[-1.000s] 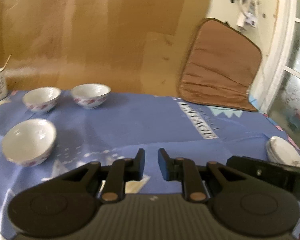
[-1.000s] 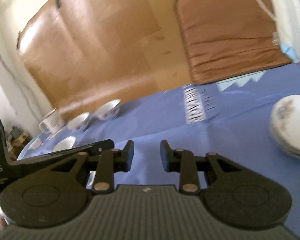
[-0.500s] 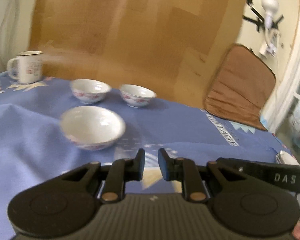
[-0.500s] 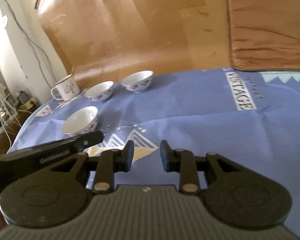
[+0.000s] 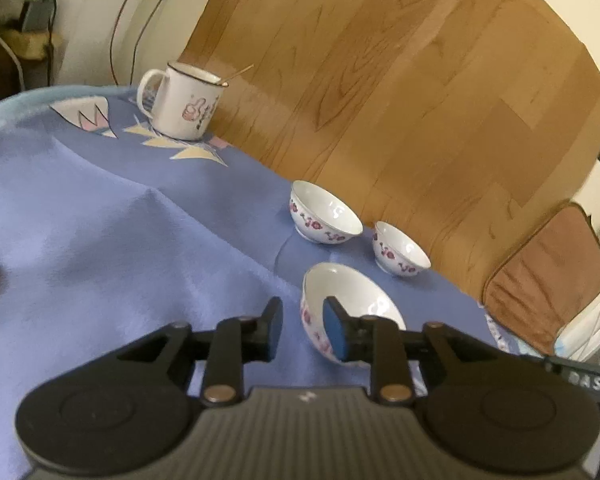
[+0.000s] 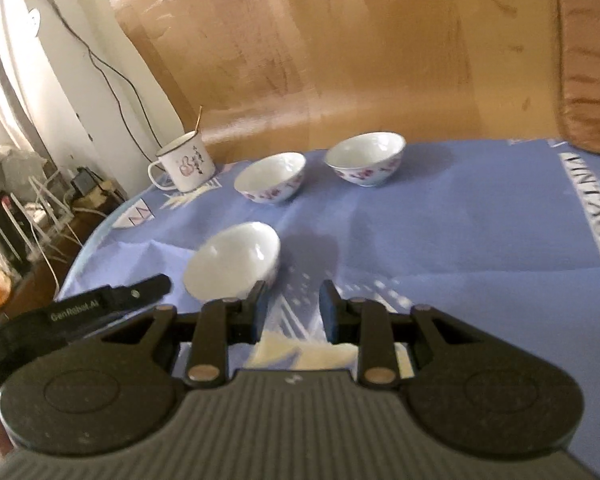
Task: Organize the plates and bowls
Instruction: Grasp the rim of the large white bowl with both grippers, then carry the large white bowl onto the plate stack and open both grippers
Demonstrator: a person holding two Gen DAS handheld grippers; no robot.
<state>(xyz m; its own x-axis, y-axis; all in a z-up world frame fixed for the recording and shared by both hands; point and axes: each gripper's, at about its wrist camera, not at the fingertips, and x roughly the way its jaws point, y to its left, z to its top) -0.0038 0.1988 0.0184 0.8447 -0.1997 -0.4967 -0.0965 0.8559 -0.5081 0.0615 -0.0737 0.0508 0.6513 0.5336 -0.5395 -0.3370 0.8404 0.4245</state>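
Note:
Three white bowls with pink flowers stand on the blue tablecloth (image 5: 120, 240). In the left wrist view the near bowl (image 5: 356, 300) is right at my left gripper (image 5: 302, 330), which is open; its left rim lies between the fingers, the right finger in front of the bowl. Two more bowls (image 5: 324, 218) (image 5: 400, 248) stand behind it. In the right wrist view my right gripper (image 6: 294, 312) is open and empty, just right of the near bowl (image 6: 236, 258). The far bowls (image 6: 272, 176) (image 6: 366, 158) stand beyond.
A white enamel mug (image 5: 184, 100) with a stick in it stands at the table's far left, also in the right wrist view (image 6: 186, 166). A wooden board (image 5: 400, 80) and a brown cushion (image 5: 548, 276) lean behind the table. Cables and clutter (image 6: 32, 208) lie off the left edge.
Both grippers have swung left and moved closer to the bowls. Both have opened wider. The left gripper now straddles the near bowl's rim. The plate stack has left view.

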